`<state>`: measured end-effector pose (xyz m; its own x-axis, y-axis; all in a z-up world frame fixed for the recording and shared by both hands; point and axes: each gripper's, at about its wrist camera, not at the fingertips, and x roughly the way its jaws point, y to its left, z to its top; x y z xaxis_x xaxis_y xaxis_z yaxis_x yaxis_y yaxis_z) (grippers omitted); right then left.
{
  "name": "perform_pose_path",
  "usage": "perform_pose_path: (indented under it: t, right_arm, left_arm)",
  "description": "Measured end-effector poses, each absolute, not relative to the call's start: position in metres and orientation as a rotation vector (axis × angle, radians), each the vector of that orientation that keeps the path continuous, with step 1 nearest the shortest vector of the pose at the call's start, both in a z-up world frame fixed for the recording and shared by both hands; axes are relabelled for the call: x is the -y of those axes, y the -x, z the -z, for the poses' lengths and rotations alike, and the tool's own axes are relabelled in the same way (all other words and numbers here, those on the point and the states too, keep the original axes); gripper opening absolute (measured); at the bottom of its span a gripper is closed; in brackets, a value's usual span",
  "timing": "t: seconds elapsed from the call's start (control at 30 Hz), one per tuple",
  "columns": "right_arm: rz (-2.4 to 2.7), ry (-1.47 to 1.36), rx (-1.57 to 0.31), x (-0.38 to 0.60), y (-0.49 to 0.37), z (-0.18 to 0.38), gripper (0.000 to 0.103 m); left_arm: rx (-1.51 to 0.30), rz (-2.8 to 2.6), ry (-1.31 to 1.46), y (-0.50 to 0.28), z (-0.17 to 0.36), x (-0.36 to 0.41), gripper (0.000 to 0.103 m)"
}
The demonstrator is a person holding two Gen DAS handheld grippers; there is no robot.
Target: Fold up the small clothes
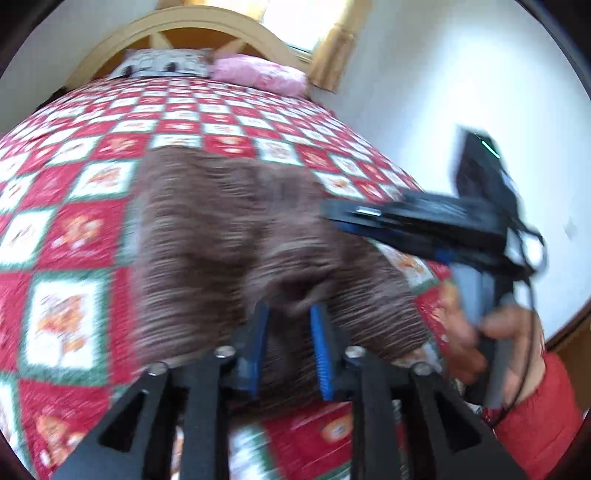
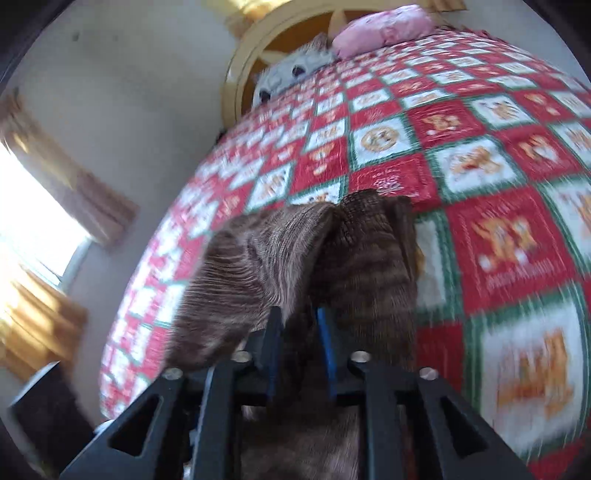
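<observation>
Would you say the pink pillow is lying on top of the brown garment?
No: the pink pillow sits by the headboard, far from the brown garment.

Both hand-held grippers (image 1: 290,317) (image 2: 301,321) clamped

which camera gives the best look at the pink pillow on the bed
The left wrist view: the pink pillow lies whole against the headboard, near centre. The right wrist view shows it only at the top edge, slightly cropped and distorted.

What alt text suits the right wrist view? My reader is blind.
The right hand-held gripper pinches a brown ribbed knit garment, lifted above a red, white and green patchwork quilt. A pink pillow lies by the headboard.
</observation>
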<state>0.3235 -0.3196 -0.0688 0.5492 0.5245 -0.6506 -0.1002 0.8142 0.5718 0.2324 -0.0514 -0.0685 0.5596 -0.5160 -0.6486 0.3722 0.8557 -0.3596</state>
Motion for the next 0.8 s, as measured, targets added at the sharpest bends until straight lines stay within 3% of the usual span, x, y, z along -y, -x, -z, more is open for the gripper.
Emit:
perform_pose_path:
  t: [0.03,0.1,0.37,0.47,0.8]
  right_arm:
    - [-0.389,-0.523,-0.91,0.321,-0.314,0.067,0.052]
    - [-0.407,-0.545,-0.87,0.319,-0.291,0.062,0.062]
    - [-0.411,-0.544,-0.928,0.285,-0.273,0.078,0.062]
    - [-0.404,-0.574,-0.927,0.28,-0.273,0.081,0.062]
    - [-0.35,-0.41,-0.933,0.241,-0.278,0.078,0.063]
  left_arm:
    - [-0.815,0.496,0.203,-0.231,0.07,0.04,0.048]
    - [-0.808,0.47,0.233,-0.23,0.074,0.024,0.048]
    - [-0.8,0.477,0.295,-0.219,0.077,0.002,0.048]
    - [-0.779,0.501,0.277,-0.21,0.076,-0.001,0.053]
    - [-0.784,0.393,0.385,-0.221,0.079,-0.044,0.053]
